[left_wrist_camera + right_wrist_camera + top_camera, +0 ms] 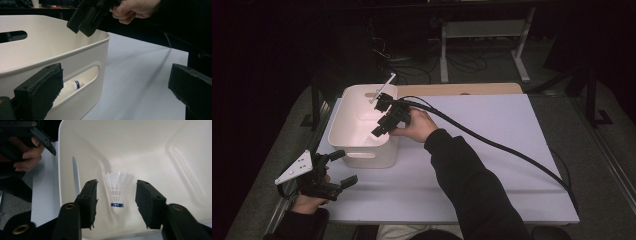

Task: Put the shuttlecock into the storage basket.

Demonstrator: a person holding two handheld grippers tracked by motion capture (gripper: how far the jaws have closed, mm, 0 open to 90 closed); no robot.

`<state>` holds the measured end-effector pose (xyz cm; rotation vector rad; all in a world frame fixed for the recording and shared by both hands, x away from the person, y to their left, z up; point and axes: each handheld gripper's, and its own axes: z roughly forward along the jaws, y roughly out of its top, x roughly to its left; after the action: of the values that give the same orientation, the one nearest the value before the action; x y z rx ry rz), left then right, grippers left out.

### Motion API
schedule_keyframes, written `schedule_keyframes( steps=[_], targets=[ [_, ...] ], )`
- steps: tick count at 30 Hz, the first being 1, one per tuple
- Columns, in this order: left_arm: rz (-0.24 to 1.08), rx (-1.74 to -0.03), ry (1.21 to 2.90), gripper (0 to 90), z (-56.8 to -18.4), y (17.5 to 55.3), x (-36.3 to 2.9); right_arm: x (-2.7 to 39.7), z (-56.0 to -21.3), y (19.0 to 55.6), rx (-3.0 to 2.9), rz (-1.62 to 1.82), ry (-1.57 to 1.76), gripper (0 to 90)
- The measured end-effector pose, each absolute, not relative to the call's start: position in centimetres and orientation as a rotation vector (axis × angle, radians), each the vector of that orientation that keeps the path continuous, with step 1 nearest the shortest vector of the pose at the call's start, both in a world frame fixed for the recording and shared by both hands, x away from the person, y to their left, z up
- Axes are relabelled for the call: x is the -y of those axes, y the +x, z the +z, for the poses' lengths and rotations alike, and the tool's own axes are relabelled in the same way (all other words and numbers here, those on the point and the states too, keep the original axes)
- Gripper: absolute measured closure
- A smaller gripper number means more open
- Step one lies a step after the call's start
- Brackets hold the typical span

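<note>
Shuttlecock (pixel 116 188) lying on the floor of the white bin (pixel 155 150), framed between the right gripper (pixel 117 202) fingers (pixel 90 197) but below them, untouched; fingers parted, holding nothing. Left gripper (pixel 343 169) fingers spread wide and empty just outside the bin's near wall, over the surface (pixel 492 150)

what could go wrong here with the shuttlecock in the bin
The shuttlecock lies on the bin floor between the right gripper's open jaws, unheld; closing now could crush its feathers. The gripper hangs close over the rim, so a careless lift might knock the bin. The left gripper stands open beside the bin's wall and could shove it.
</note>
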<state>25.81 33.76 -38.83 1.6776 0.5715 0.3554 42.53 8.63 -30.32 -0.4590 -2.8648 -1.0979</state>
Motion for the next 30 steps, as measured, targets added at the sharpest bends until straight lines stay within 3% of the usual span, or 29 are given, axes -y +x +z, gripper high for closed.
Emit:
schedule_keyframes(
  steps=[13, 23, 30],
  targets=[
    [0.352, -0.571, 1.679, 0.0, -38.8, 25.8, -33.7, -7.4, -28.9, 42.6, 2.867, -1.127, -0.523, 20.8],
    [0.353, -0.574, 1.677, 0.0, -38.8, 25.8, -33.7, -6.4, -28.3, 42.3, 2.863, -1.185, -0.551, 12.1],
    [0.354, -0.577, 1.675, 0.0, -38.8, 25.8, -33.7, -6.1, -27.8, 42.0, 2.877, -1.178, -0.566, 0.0]
  ],
)
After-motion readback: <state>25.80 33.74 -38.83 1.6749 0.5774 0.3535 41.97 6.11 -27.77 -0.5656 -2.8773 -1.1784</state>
